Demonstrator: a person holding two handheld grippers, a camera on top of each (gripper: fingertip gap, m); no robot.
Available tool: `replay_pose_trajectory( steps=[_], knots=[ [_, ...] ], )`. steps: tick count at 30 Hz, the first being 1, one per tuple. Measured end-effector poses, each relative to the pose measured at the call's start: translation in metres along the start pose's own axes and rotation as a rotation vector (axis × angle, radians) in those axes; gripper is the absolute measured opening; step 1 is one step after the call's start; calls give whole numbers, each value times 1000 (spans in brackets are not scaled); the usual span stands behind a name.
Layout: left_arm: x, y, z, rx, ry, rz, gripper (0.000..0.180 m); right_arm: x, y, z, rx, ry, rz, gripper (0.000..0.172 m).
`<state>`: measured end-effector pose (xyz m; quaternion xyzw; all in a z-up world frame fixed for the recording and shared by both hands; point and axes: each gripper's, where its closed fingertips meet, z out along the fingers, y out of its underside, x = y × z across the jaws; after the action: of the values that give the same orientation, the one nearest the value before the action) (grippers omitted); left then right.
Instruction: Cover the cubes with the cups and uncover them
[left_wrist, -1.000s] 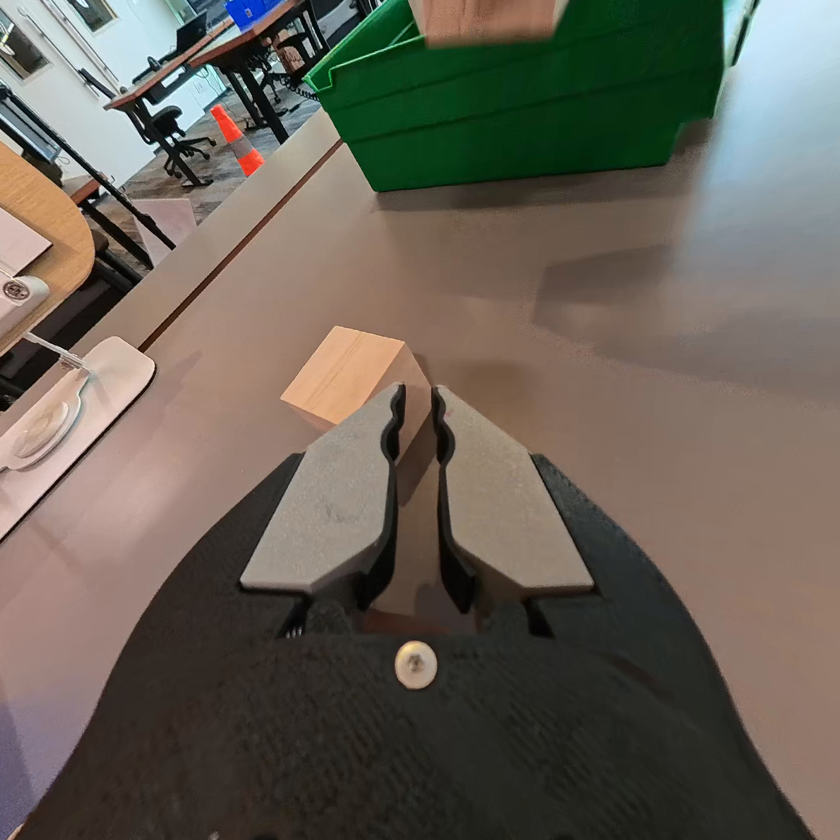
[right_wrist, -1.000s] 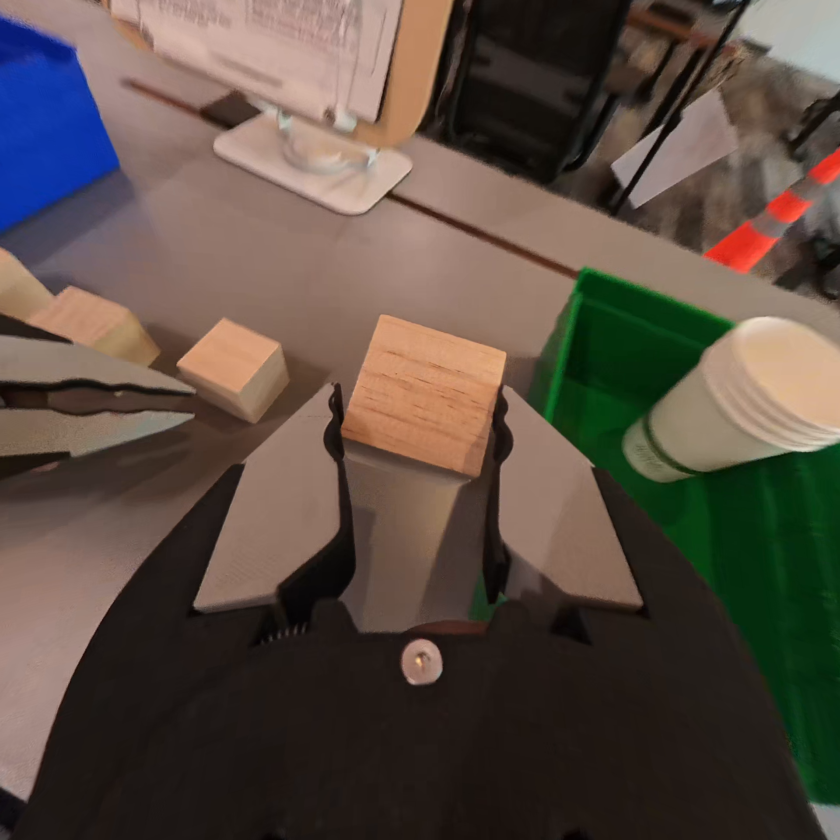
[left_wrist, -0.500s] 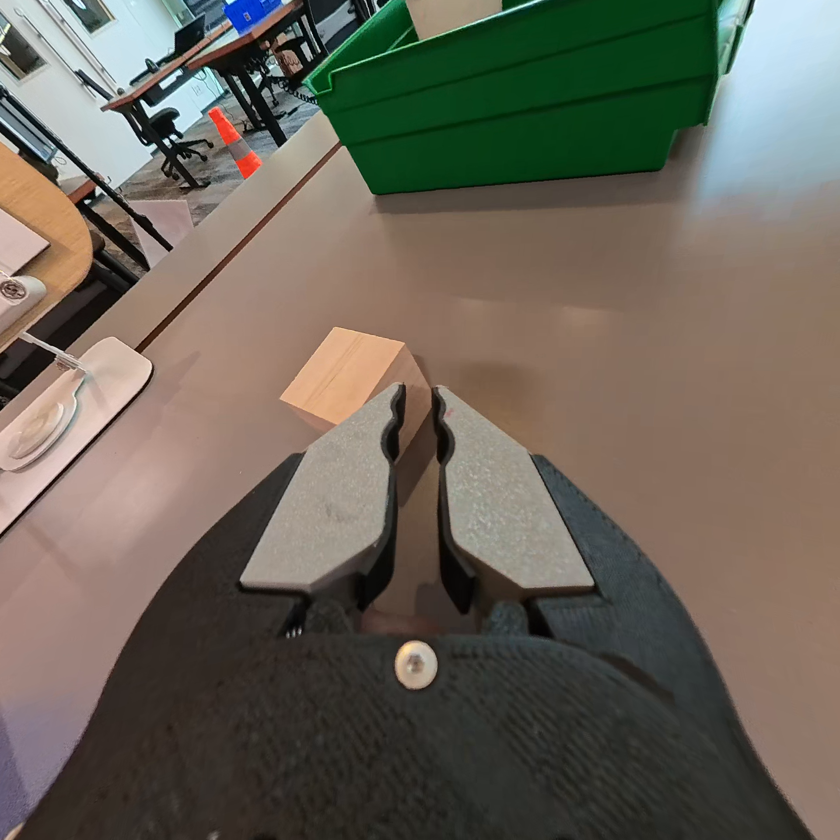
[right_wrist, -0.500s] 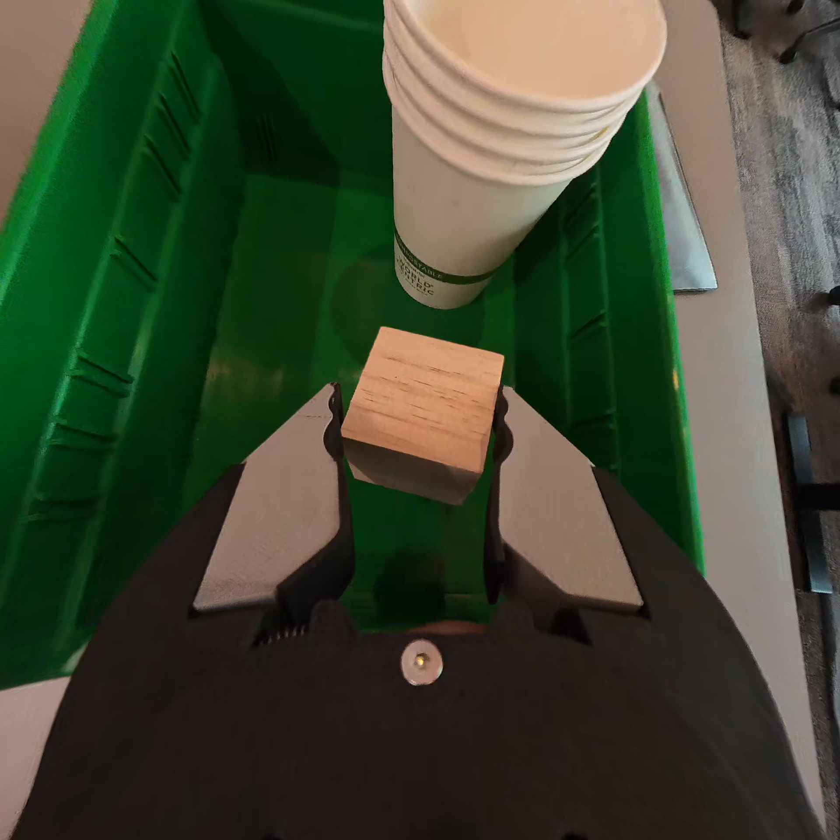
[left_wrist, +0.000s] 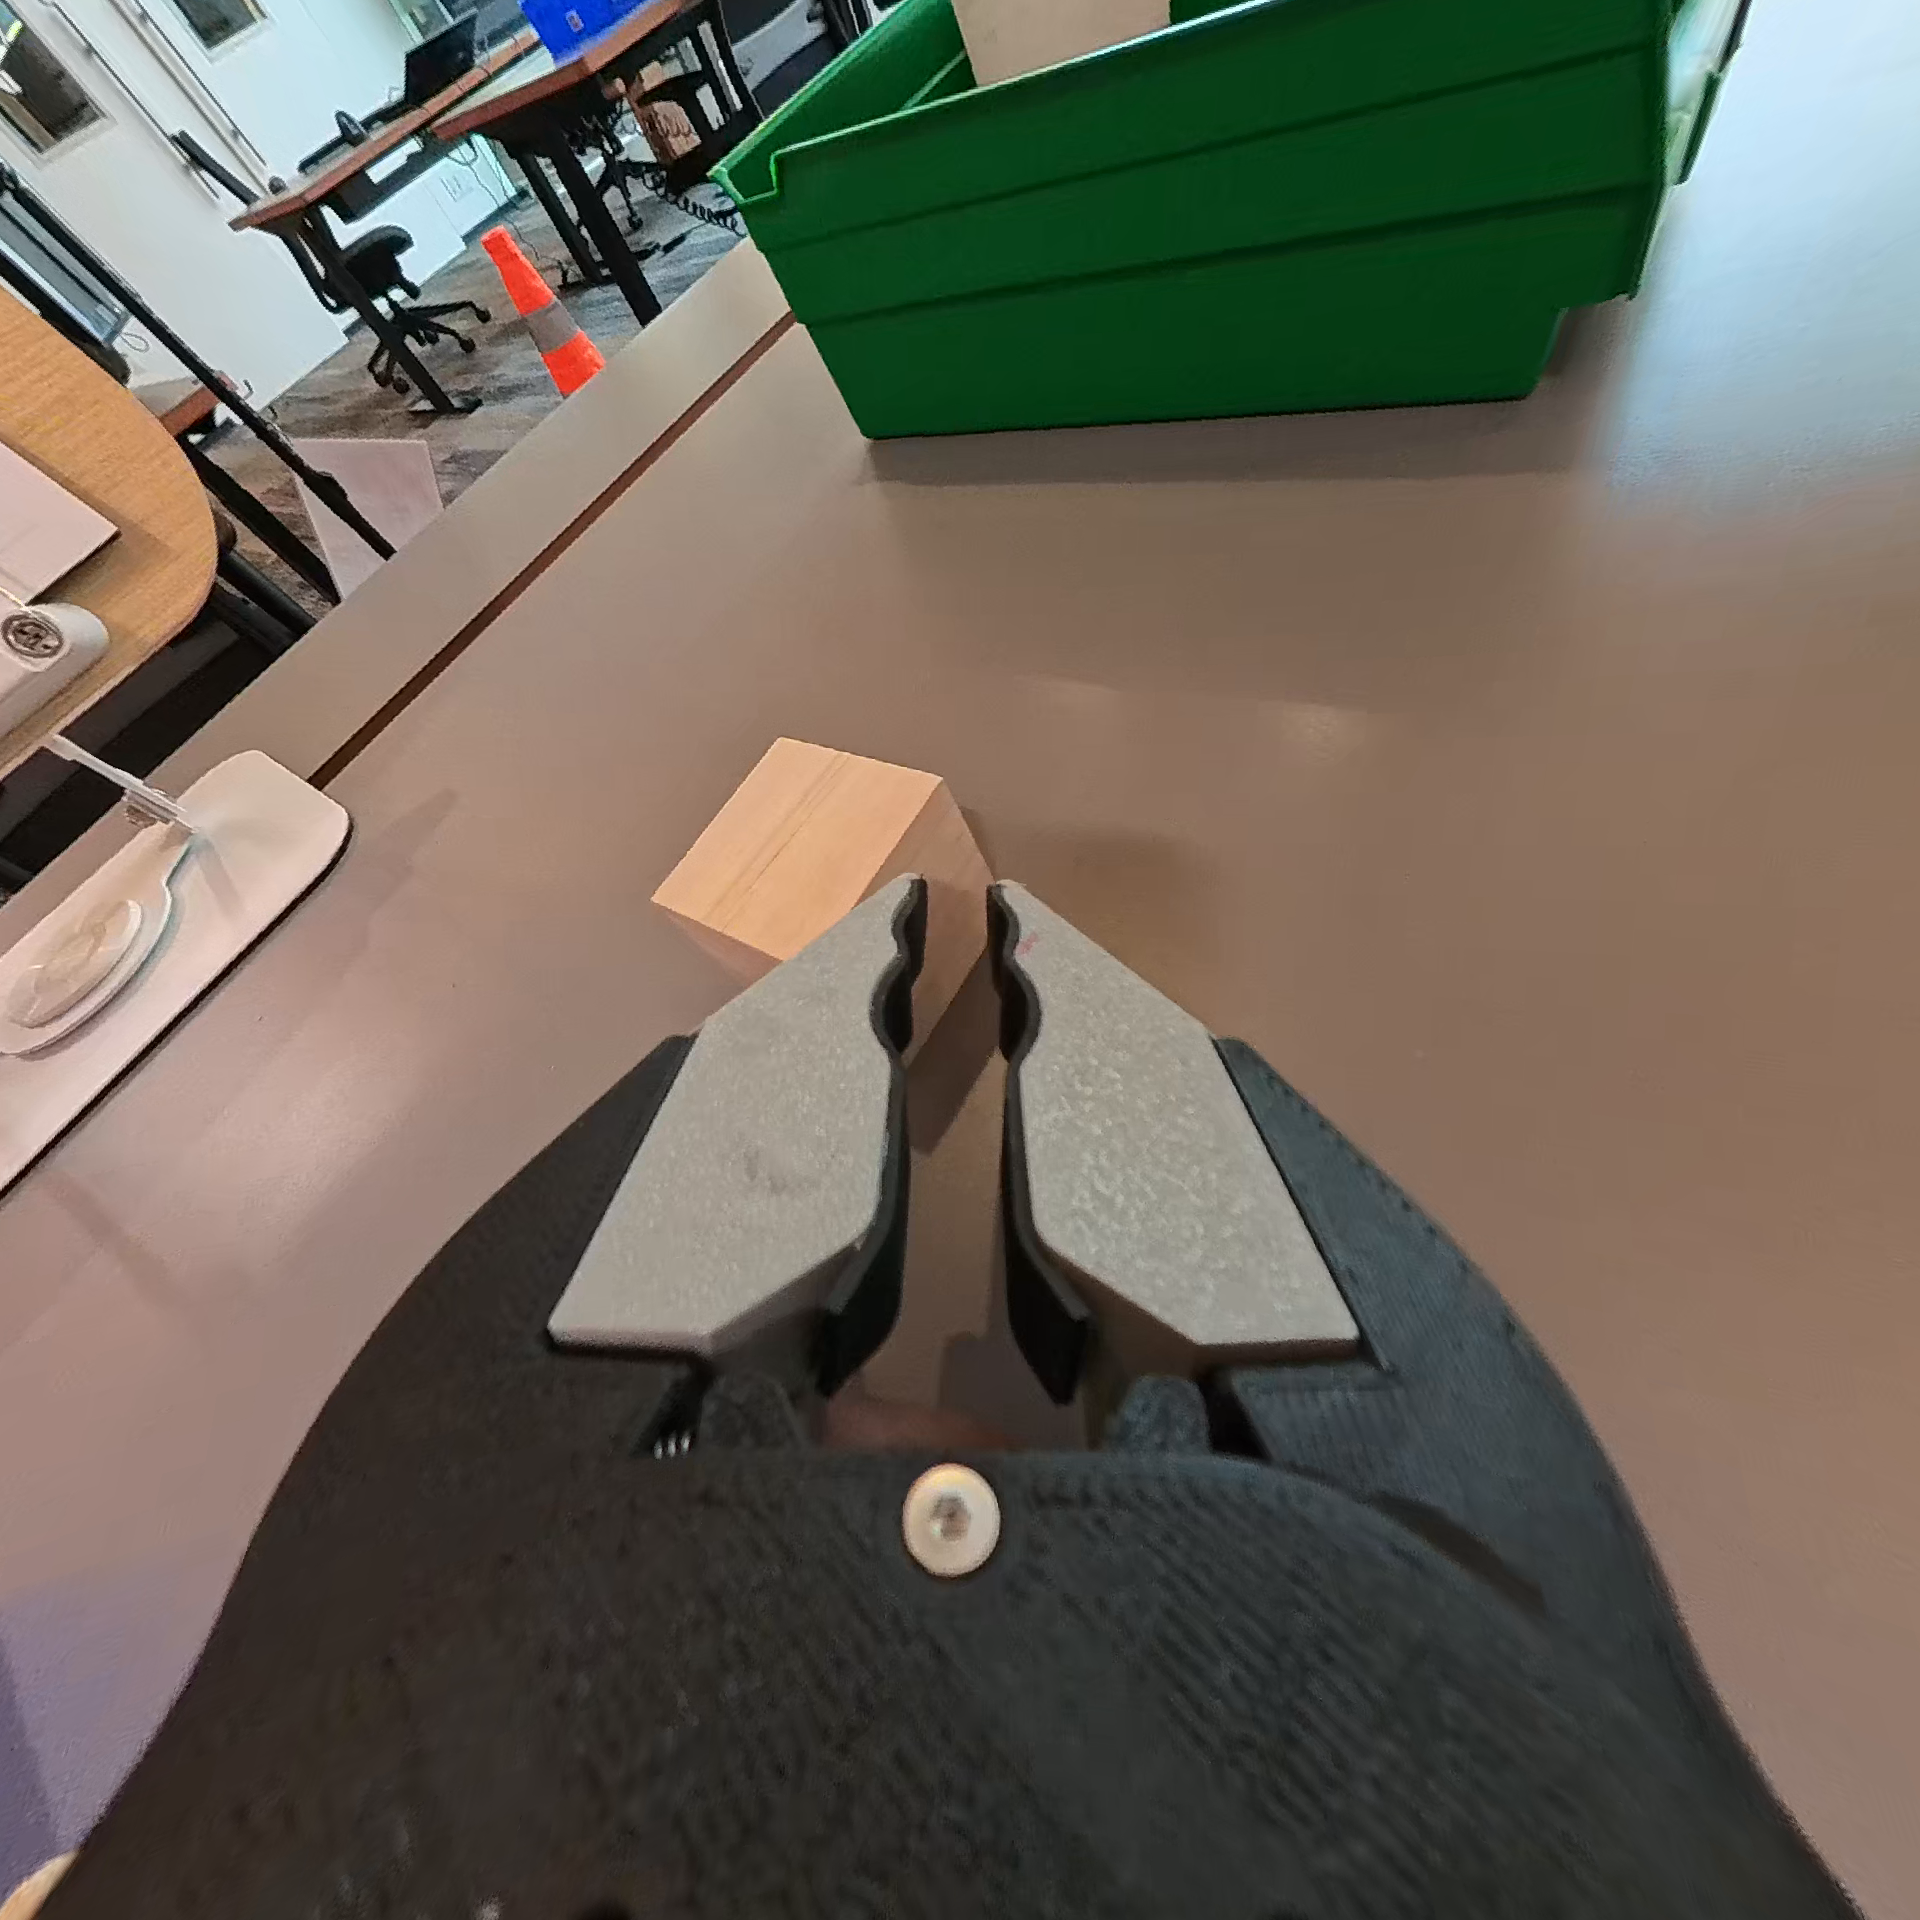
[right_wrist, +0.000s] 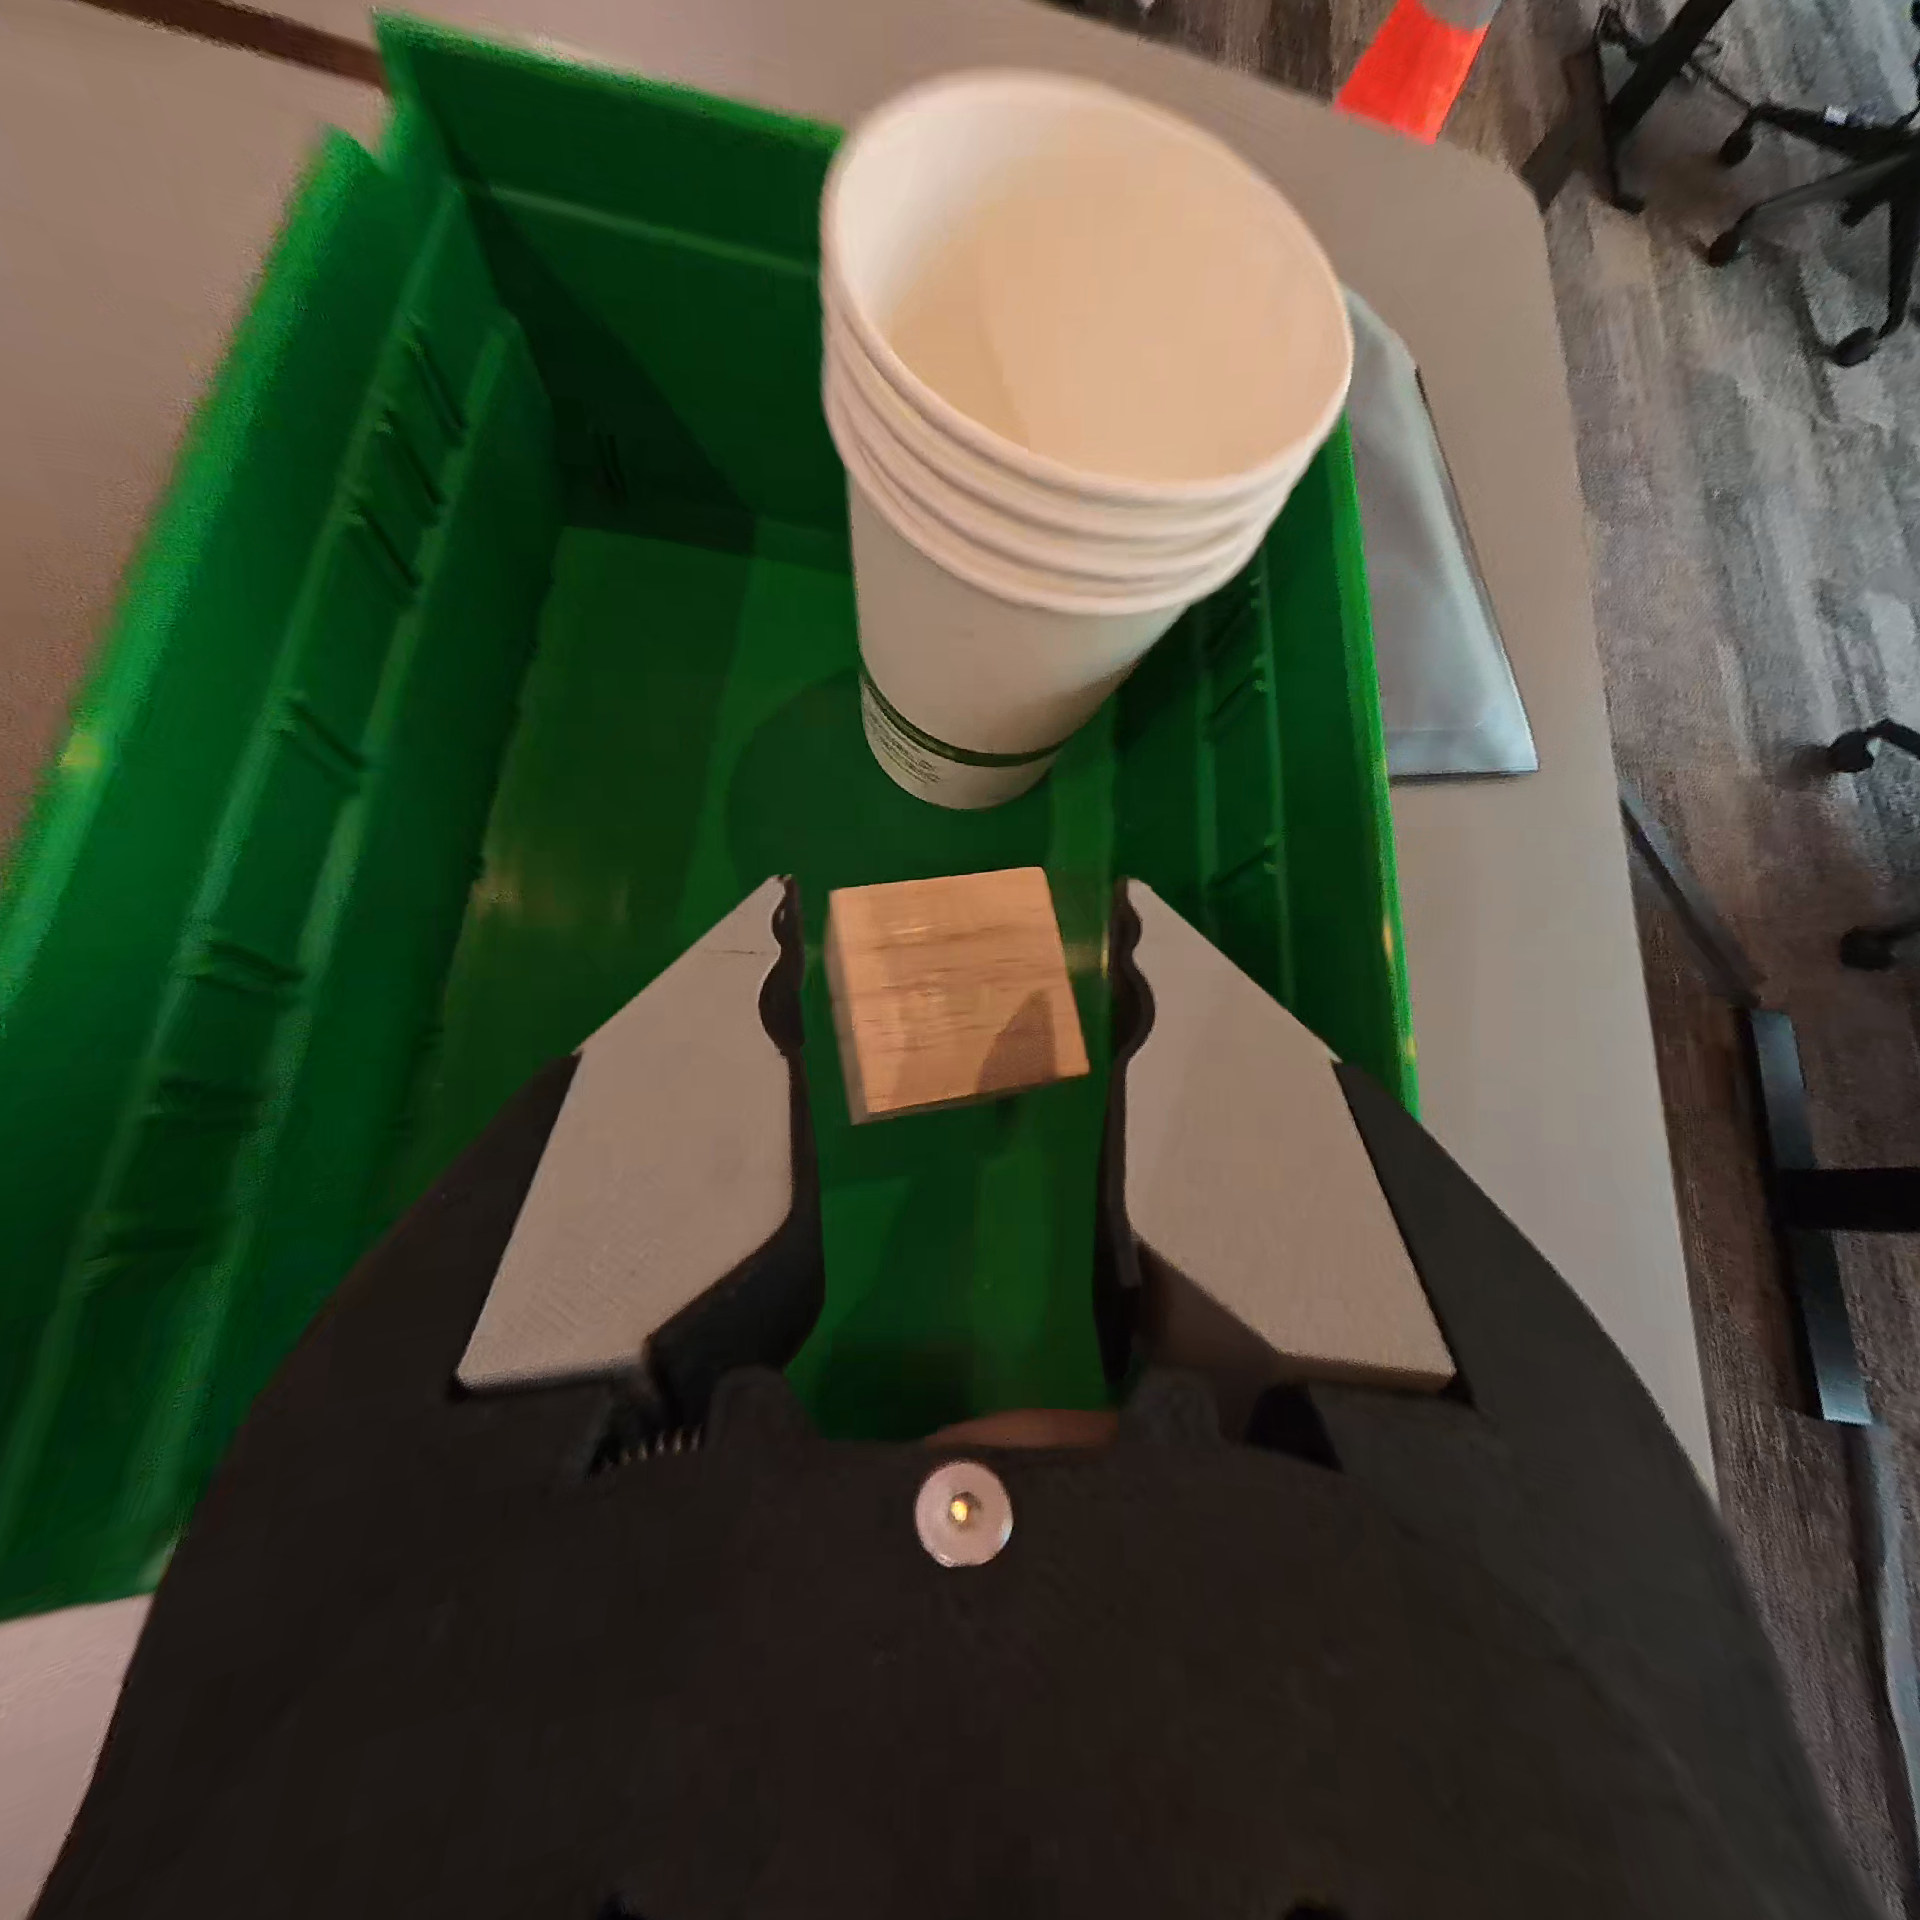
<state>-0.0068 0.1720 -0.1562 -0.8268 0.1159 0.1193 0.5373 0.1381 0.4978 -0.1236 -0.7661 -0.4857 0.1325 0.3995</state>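
In the left wrist view my left gripper (left_wrist: 956, 894) hangs low over the brown table (left_wrist: 1351, 831), its fingertips almost together with only a narrow slit and nothing between them. A wooden cube (left_wrist: 800, 842) lies on the table just beyond and under the left fingertip. In the right wrist view my right gripper (right_wrist: 956, 904) is open over the green bin (right_wrist: 312, 727). A second wooden cube (right_wrist: 951, 997) sits below and between the fingers (right_wrist: 675, 1091), with green showing on both sides of it. A stack of white paper cups (right_wrist: 1039, 468) leans in the bin beyond it.
The green bin (left_wrist: 1195, 260) stands at the far side of the table. A white stand base (left_wrist: 177, 904) lies at the left. An orange cone (left_wrist: 540, 312) and office chairs are on the floor beyond. A grey flat plate (right_wrist: 1455, 623) lies right of the bin.
My right gripper carried its cube from over the table to over the green bin, then opened; the cube left the grasp and dropped lower in the bin. The left gripper has stayed still.
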Motion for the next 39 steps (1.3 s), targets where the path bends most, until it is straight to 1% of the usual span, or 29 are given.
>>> replay_pose_trajectory(
  steps=[1, 3, 5, 7, 11, 12, 14, 15, 18, 20, 22, 23, 25, 26, 29, 32, 34, 36, 38, 39],
  knots=[
    [-1, 0, 0, 0, -4, -4, 10, -8, -8, -10, 33, -13, -5, 57],
    [-4, 0, 0, 0, -12, -25, 10, -38, -28, -34, 112, -82, -19, 58],
    [-9, 3, -1, -7, -22, -61, 10, -83, -47, -58, 181, -188, -58, 60],
    [-15, 6, -2, -18, -36, -90, 10, -136, -57, -77, 214, -312, -128, 61],
    [-15, 5, -4, -12, -32, -97, 9, -242, -57, -95, 226, -552, -339, 62],
    [-13, 5, -4, -8, -20, -91, 10, -267, -56, -98, 242, -629, -396, 56],
    [-12, 2, -6, 4, -15, -85, 10, -305, -52, -99, 262, -750, -494, 55],
    [-13, 1, -6, 11, -21, -88, 9, -315, -52, -94, 253, -772, -536, 55],
    [-28, -11, -15, 87, -75, -135, 9, -332, -56, -70, 192, -782, -615, 56],
    [-46, -28, -30, 197, -149, -171, 9, -340, -57, -55, 148, -784, -680, 54],
    [-60, -40, -45, 297, -209, -199, 4, -351, -49, -41, 91, -805, -752, 50],
    [-66, -41, -49, 307, -231, -215, 4, -355, -43, -32, 50, -805, -783, 50],
    [-71, -33, -46, 273, -239, -251, 5, -365, -34, -18, -14, -824, -804, 48],
    [-72, -30, -44, 255, -235, -266, 6, -370, -37, -17, -10, -852, -772, 41],
    [-65, -30, -40, 242, -209, -249, 7, -376, -42, -12, -16, -865, -745, 39],
    [-61, -32, -39, 234, -228, -179, 7, -374, -45, -10, 2, -821, -752, 61],
    [-60, -31, -38, 225, -227, -178, 7, -376, -40, -14, -21, -847, -726, 61],
    [-62, -29, -38, 223, -223, -203, 7, -376, -30, -10, -82, -846, -702, 66],
    [-65, -28, -39, 226, -222, -228, 7, -378, -21, -8, -109, -846, -696, 54],
    [-66, -28, -40, 232, -222, -238, 7, -379, -21, -9, -107, -839, -682, 54]
  ],
)
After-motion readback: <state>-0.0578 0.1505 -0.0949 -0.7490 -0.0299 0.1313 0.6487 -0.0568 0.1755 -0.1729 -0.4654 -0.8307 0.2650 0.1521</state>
